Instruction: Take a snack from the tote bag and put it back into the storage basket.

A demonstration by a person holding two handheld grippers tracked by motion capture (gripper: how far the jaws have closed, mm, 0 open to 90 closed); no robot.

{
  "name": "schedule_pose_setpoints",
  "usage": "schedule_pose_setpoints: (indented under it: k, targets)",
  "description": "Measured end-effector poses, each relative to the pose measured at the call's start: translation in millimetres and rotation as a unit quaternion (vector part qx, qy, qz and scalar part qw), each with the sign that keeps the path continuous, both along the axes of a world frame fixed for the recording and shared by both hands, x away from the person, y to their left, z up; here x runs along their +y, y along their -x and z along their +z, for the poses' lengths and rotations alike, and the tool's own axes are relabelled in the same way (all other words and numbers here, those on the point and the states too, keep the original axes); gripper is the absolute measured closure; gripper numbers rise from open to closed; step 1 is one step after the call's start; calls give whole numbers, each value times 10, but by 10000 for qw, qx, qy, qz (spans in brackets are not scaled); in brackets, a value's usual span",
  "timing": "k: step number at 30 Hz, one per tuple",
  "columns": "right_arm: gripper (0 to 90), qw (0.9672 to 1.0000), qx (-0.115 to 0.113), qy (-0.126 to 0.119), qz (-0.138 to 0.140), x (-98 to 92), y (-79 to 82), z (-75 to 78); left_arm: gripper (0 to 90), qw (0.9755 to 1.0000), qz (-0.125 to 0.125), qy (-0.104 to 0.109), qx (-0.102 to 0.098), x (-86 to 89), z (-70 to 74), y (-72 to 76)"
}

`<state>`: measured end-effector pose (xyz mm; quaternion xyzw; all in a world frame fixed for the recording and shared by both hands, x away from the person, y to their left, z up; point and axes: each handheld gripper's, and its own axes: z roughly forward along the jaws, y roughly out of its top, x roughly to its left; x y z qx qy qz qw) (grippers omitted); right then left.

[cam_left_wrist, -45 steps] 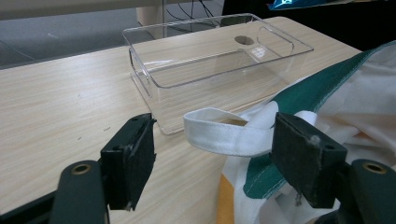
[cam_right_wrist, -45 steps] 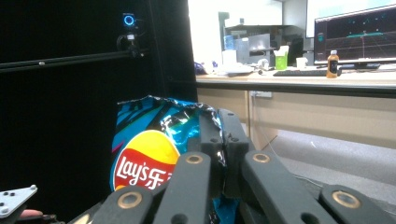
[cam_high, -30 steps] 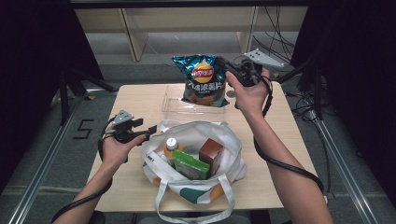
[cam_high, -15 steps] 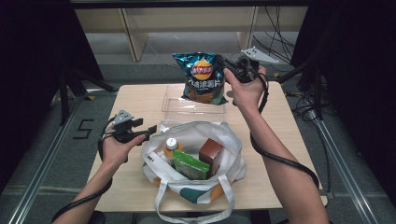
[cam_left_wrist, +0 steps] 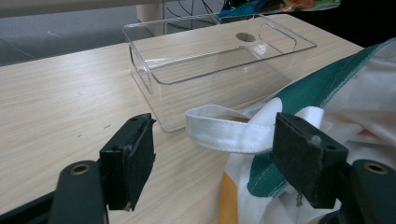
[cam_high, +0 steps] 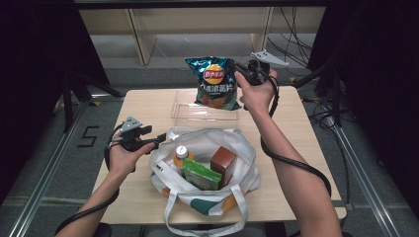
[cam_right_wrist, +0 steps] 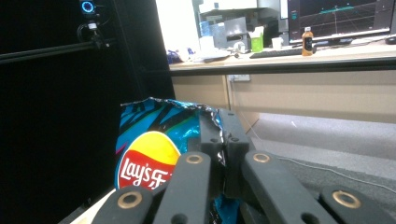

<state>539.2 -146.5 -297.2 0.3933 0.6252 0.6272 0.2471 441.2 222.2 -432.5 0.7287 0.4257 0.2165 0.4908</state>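
**Inspector:** Report the right tool.

**Operator:** My right tool [cam_high: 240, 70] has its jaws clamped together on the top corner of the chip bag [cam_high: 214, 88]. I hold the bag upright, clear of the surface [cam_high: 143, 106], over the far end of the clear tray [cam_high: 184, 109]. In the right gripper view the pads pinch the crimped foil edge [cam_right_wrist: 212, 122].

**Inspector:** And the left?

**Operator:** My left tool [cam_high: 159, 139] stands wide open and holds nothing. In the left gripper view a white strap [cam_left_wrist: 229, 133] of the tote bag [cam_high: 244, 148] lies between the pads, which do not press on it.

**Inspector:** Contents of the tote?

**Operator:** It sits at the near middle of the surface, mouth open. Inside I see a bottle with a white cap [cam_high: 181, 155], a green packet [cam_high: 201, 174] and a brown box [cam_high: 223, 161], close together.
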Motion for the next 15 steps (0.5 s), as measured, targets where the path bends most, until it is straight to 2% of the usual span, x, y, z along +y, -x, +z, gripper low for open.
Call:
schedule_pose_setpoints:
  k: [2,3,4,5,7,12,14,15]
  targets:
    - [900,10000,30,-12,22,7,-42,-13,291,10000,13,-12,-25,3,4,-1]
    - [900,9999,129,-78,2,24,-51,-19,291,10000,-1,-8,-25,5,3,-3]
    - [900,10000,11,-18,-5,20,-82,-27,291,10000,20,-2,-19,4,2,-2]
    - [900,10000,33,14,-3,21,-96,-32,291,10000,-11,79,37,-2,-3,2]
    - [900,9999,80,-75,-24,28,-110,-34,291,9999,87,29,86,7,5,15]
    - [900,10000,80,13,-16,48,-160,-53,290,9999,94,-6,61,12,3,13]
    - [900,9999,115,-15,-66,64,-169,-61,290,9998,76,84,148,-5,-2,27]
    - [900,10000,62,11,-42,61,-189,-66,289,10000,75,22,50,5,-3,13]
